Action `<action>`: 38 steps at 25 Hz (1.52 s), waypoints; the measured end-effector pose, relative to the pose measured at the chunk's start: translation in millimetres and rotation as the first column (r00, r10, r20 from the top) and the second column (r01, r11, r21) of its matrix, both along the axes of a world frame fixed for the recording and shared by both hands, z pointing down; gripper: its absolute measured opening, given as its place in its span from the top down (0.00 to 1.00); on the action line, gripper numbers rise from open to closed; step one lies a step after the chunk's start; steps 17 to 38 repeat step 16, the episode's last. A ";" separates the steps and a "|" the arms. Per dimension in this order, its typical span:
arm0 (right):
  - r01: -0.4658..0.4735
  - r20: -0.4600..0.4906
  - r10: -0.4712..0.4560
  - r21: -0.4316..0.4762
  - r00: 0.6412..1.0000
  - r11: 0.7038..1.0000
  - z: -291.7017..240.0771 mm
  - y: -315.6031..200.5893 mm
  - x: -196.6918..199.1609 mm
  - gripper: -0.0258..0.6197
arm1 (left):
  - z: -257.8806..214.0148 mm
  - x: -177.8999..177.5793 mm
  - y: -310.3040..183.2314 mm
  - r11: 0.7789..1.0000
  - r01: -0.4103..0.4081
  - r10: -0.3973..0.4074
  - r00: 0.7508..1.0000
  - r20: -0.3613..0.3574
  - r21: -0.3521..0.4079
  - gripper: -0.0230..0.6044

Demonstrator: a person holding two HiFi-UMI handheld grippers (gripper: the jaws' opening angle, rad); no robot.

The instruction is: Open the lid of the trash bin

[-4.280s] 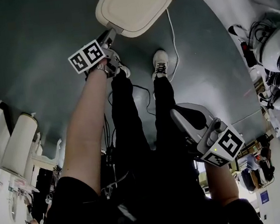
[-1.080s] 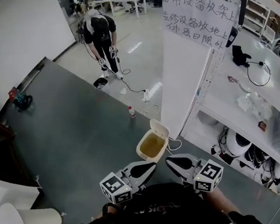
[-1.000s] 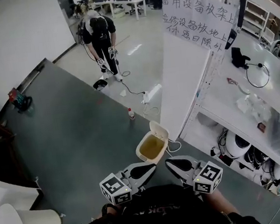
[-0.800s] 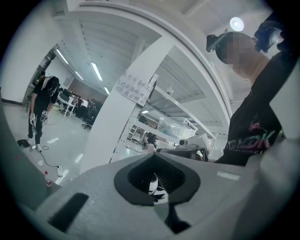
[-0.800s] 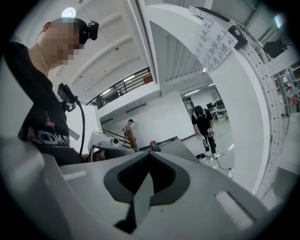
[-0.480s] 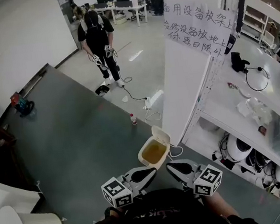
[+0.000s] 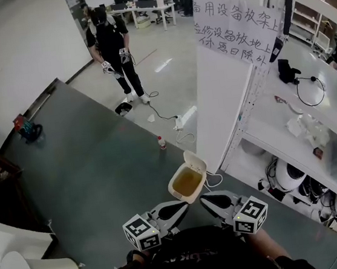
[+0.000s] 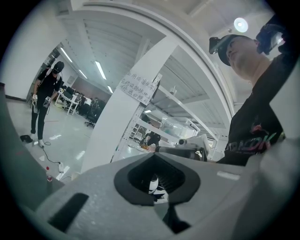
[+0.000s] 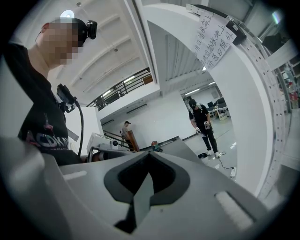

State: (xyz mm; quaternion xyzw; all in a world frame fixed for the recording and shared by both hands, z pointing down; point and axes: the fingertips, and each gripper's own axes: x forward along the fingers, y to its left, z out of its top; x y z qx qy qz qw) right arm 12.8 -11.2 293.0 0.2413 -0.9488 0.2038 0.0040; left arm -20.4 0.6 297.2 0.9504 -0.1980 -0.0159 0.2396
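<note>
Left tool (image 7: pixel 176 209) and right tool (image 7: pixel 210 201) closed, empty, near cream plastic bin (image 7: pixel 176 191), lid (image 7: pixel 194 158) raised; open grey floor (image 7: pixel 100 170) to its left.

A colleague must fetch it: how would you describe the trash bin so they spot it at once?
Find the big white pillar with the handwritten sign. At its foot, on the edge of the dark grey mat, stands the bin. It alone is a cream tub with its lid tipped up and a yellowish inside, unlike the small bottle nearby.

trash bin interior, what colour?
Yellowish-amber inside the trash bin; its rim and raised lid are cream-white. The head view shows it best.
</note>
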 end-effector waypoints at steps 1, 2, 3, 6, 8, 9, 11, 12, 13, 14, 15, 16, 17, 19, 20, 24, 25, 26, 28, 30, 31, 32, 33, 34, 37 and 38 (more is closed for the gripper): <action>-0.001 0.001 0.001 -0.001 1.000 1.000 0.7 -0.9 0.4 0.95 | 0.8 0.2 -1.2 1.000 -0.001 0.001 1.000 0.000 -0.006 0.96; -0.002 0.001 0.002 -0.003 1.000 1.000 1.2 -1.7 0.9 0.95 | 1.4 0.4 -2.6 1.000 -0.001 0.001 1.000 -0.002 -0.011 0.96; -0.003 0.001 0.003 -0.005 1.000 1.000 1.6 -2.5 1.7 0.95 | 1.8 0.6 -4.2 1.000 -0.001 0.001 1.000 -0.006 -0.015 0.96; -0.009 0.000 0.009 -0.011 1.000 1.000 3.6 -4.9 5.0 0.95 | 2.2 0.8 -10.7 1.000 0.008 -0.009 1.000 -0.027 -0.030 0.96; -0.012 0.000 0.012 -0.014 1.000 1.000 5.8 -6.9 7.2 0.95 | 2.2 1.3 -15.2 0.999 0.013 -0.014 0.999 -0.038 -0.038 0.96; -0.014 -0.001 0.014 -0.014 1.000 1.000 6.7 -8.0 8.2 0.95 | 2.4 1.8 -17.0 0.999 0.014 -0.016 0.999 -0.043 -0.041 0.96; -0.015 -0.004 0.015 -0.014 1.000 1.000 6.9 -10.0 9.9 0.95 | 3.0 3.9 -19.1 0.999 0.013 -0.015 0.999 -0.048 -0.046 0.96; -0.015 -0.006 0.015 -0.014 1.000 1.000 6.9 -11.1 10.8 0.95 | 3.6 5.4 -19.8 0.999 0.010 -0.013 0.999 -0.048 -0.047 0.96; -0.016 -0.008 0.016 -0.013 1.000 1.000 7.0 -12.4 11.7 0.95 | 4.2 7.0 -20.7 0.999 0.007 -0.010 0.999 -0.048 -0.048 0.96; -0.017 -0.009 0.017 -0.013 1.000 1.000 7.2 -13.6 12.6 0.95 | 4.7 8.5 -21.6 0.999 0.004 -0.006 0.999 -0.047 -0.048 0.96; -0.018 -0.011 0.018 -0.014 1.000 1.000 7.5 -14.9 13.5 0.95 | 5.2 10.0 -22.8 0.999 0.001 -0.003 0.999 -0.046 -0.048 0.96; -0.019 -0.013 0.019 -0.014 1.000 1.000 7.8 -16.2 14.5 0.95 | 5.6 11.4 -23.9 0.999 -0.002 0.000 0.999 -0.045 -0.047 0.96; -0.019 -0.013 0.019 -0.014 1.000 1.000 7.8 -16.2 14.5 0.95 | 5.6 11.4 -23.9 0.999 -0.002 0.000 0.999 -0.045 -0.047 0.96; -0.019 -0.013 0.019 -0.014 1.000 1.000 7.8 -16.2 14.5 0.95 | 5.6 11.4 -23.9 0.999 -0.002 0.000 0.999 -0.045 -0.047 0.96; -0.019 -0.013 0.019 -0.014 1.000 1.000 7.8 -16.2 14.5 0.95 | 5.6 11.4 -23.9 0.999 -0.002 0.000 0.999 -0.045 -0.047 0.96; -0.019 -0.013 0.019 -0.014 1.000 1.000 7.8 -16.2 14.5 0.95 | 5.6 11.4 -23.9 0.999 -0.002 0.000 0.999 -0.045 -0.047 0.96; -0.019 -0.013 0.019 -0.014 1.000 1.000 7.8 -16.2 14.5 0.95 | 5.6 11.4 -23.9 0.999 -0.002 0.000 0.999 -0.045 -0.047 0.96; -0.019 -0.013 0.019 -0.014 1.000 1.000 7.8 -16.2 14.5 0.95 | 5.6 11.4 -23.9 0.999 -0.002 0.000 0.999 -0.045 -0.047 0.96; -0.019 -0.013 0.019 -0.014 1.000 1.000 7.8 -16.2 14.5 0.95 | 5.6 11.4 -23.9 0.999 -0.002 0.000 0.999 -0.045 -0.047 0.96; -0.019 -0.013 0.019 -0.014 1.000 1.000 7.8 -16.2 14.5 0.95 | 5.6 11.4 -23.9 0.999 -0.002 0.000 0.999 -0.045 -0.047 0.96; -0.019 -0.013 0.019 -0.014 1.000 1.000 7.8 -16.2 14.5 0.95 | 5.6 11.4 -23.9 0.999 -0.002 0.000 0.999 -0.045 -0.047 0.96; -0.019 -0.013 0.019 -0.014 1.000 1.000 7.8 -16.2 14.5 0.95 | 5.6 11.4 -23.9 0.999 -0.002 0.000 0.999 -0.045 -0.047 0.96; -0.019 -0.013 0.019 -0.014 1.000 1.000 7.8 -16.2 14.5 0.95 | 5.6 11.4 -23.9 0.999 -0.002 0.000 0.999 -0.045 -0.047 0.96; -0.019 -0.013 0.019 -0.014 1.000 1.000 7.8 -16.2 14.5 0.95 | 5.6 11.4 -23.9 0.999 -0.002 0.000 0.999 -0.045 -0.047 0.96; -0.019 -0.013 0.019 -0.014 1.000 1.000 7.8 -16.2 14.5 0.95 | 5.6 11.4 -23.9 0.999 -0.002 0.000 0.999 -0.045 -0.047 0.96; -0.019 -0.013 0.019 -0.014 1.000 1.000 7.8 -16.2 14.5 0.95 | 5.6 11.4 -23.9 0.999 -0.002 0.000 0.999 -0.045 -0.047 0.96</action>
